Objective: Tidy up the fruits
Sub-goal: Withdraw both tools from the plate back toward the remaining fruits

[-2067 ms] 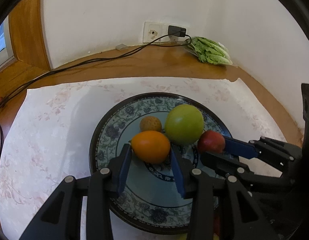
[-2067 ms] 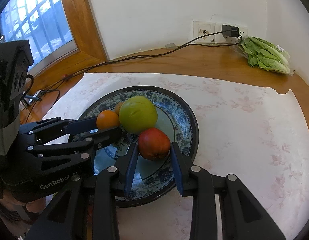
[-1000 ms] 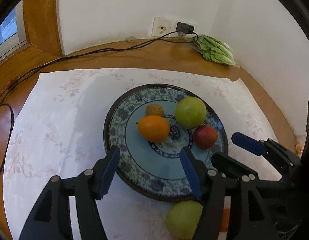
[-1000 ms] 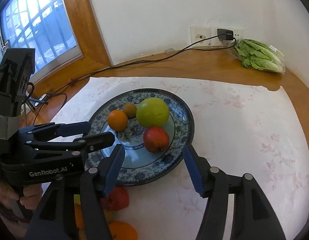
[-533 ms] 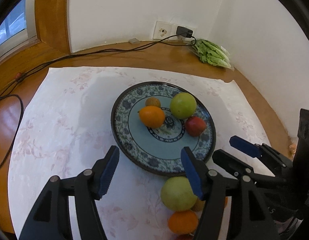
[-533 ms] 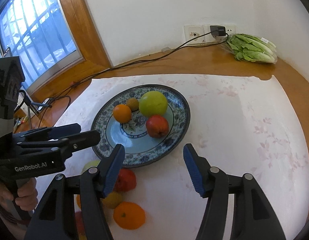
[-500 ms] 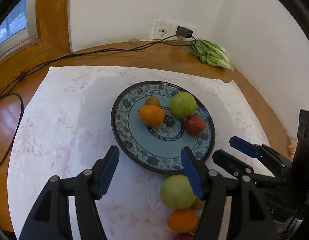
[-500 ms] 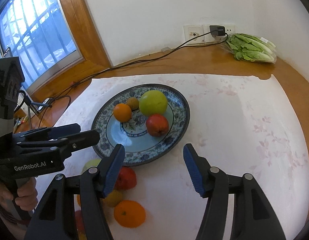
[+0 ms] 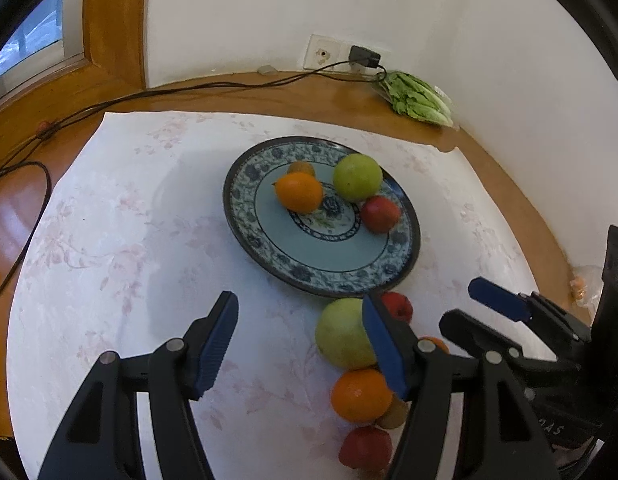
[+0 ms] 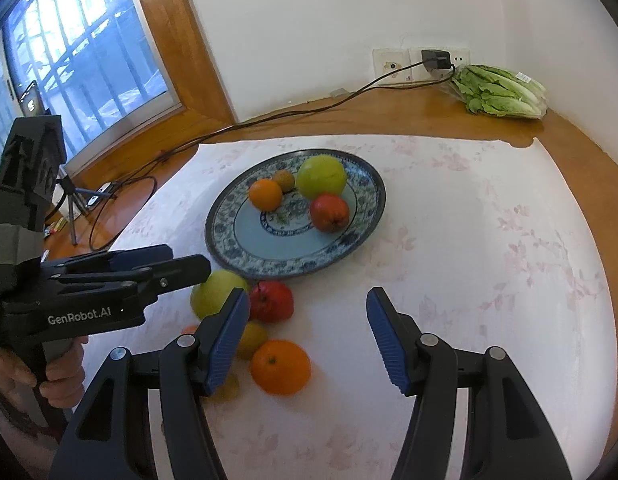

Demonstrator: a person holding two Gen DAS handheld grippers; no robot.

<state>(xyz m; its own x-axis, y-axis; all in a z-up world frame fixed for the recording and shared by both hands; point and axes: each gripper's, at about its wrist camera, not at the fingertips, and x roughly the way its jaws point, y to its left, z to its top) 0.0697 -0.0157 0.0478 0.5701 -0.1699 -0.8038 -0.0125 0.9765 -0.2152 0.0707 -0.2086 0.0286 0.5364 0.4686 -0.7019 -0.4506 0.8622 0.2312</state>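
Note:
A blue patterned plate [image 9: 321, 268] [image 10: 245, 252] on the white cloth holds an orange [image 9: 299, 192] [image 10: 265, 194], a green apple [image 9: 357, 177] [image 10: 321, 177], a red apple [image 9: 379, 213] [image 10: 329, 212] and a small brown fruit [image 9: 301, 167] [image 10: 284, 181]. In front of the plate lie loose fruits: a green apple [image 9: 343, 334] [image 10: 213, 292], a red apple [image 10: 271, 301], an orange [image 9: 361, 395] [image 10: 281, 367]. My left gripper [image 9: 301, 344] hangs open and empty above the cloth. My right gripper [image 10: 307, 338] is open and empty too, back from the plate.
A bag of lettuce [image 9: 419, 98] [image 10: 501, 92] lies by the wall socket [image 10: 421, 62]. A black cable [image 9: 149, 96] runs along the wooden ledge. A window [image 10: 69, 60] is at the left. A hand [image 10: 61, 376] holds the left gripper's handle.
Both grippers have drawn back from the plate, leaving the orange and red apple on it. The loose fruits in front of the plate have come into view.

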